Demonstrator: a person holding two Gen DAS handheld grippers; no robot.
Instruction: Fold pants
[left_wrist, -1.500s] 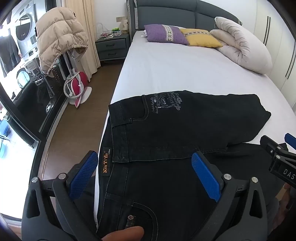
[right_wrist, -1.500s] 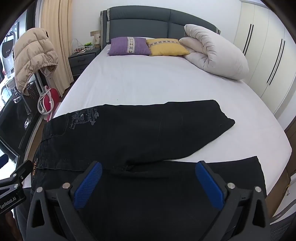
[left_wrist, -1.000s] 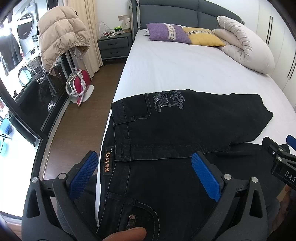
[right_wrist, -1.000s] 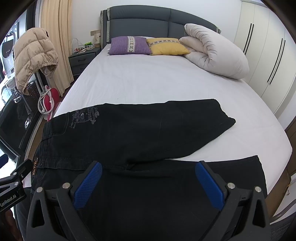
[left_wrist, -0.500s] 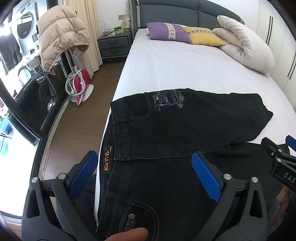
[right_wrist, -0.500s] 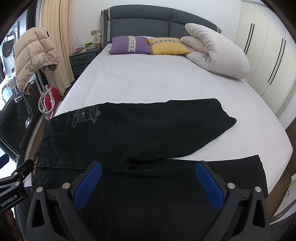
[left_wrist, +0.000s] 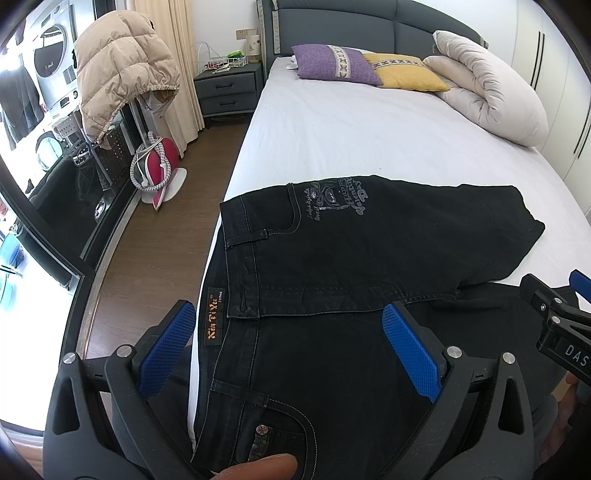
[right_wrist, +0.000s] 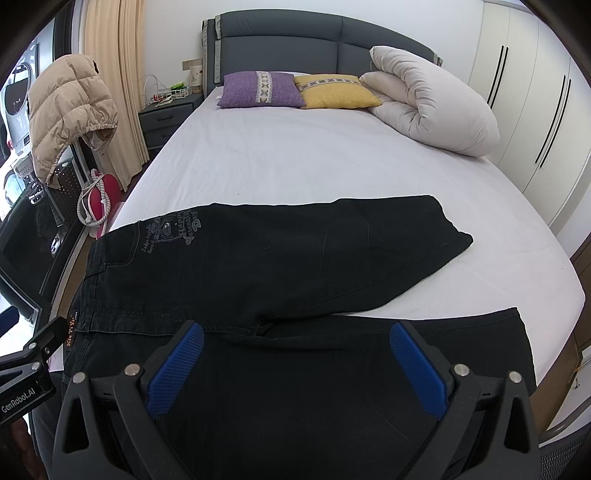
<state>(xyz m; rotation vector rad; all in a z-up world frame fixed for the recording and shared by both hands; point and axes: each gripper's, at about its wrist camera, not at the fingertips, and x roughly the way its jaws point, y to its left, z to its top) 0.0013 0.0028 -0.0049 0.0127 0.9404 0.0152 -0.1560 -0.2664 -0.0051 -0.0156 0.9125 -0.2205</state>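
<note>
Currently, my left gripper (left_wrist: 288, 343) hovers with jaws spread above the waistband of the black pants (left_wrist: 332, 258), which lie flat on the bed (left_wrist: 351, 140). My right gripper (right_wrist: 295, 365) hovers, jaws spread, above the nearer leg.

black denim pants (left_wrist: 332, 258) sit a tiny bit further up in the left view than before, thumb tip (left_wrist: 258, 467) at the bottom edge has slid a little right
</note>
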